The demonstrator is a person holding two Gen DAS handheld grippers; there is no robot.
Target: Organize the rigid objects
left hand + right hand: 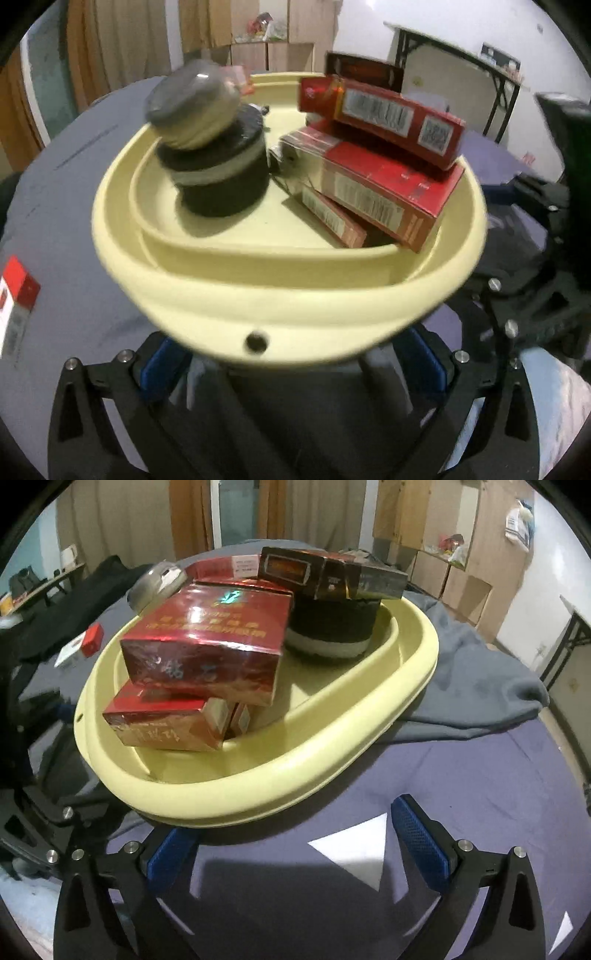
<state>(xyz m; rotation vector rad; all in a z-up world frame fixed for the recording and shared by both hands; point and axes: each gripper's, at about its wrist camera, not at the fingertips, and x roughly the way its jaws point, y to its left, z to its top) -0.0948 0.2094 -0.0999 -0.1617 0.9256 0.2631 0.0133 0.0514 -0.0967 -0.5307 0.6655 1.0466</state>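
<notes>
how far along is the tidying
Mostly done: the red boxes and the round black tin are already stacked in the basin. In hand: both grippers, left and right, sit at its rim. Left: one small red box lies on the cloth.

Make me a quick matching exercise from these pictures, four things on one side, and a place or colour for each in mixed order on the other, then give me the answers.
Things:
1. basin
2. silver puck-shaped tin
3. small red and white box
4. dark brown box

Descriptions:
A. lying outside the basin on the blue cloth
B. pale yellow
C. resting on the black round container, seen from the right wrist
D. perched tilted on the black round container, seen from the left wrist

Pairs: 1-B, 2-D, 3-A, 4-C
</notes>
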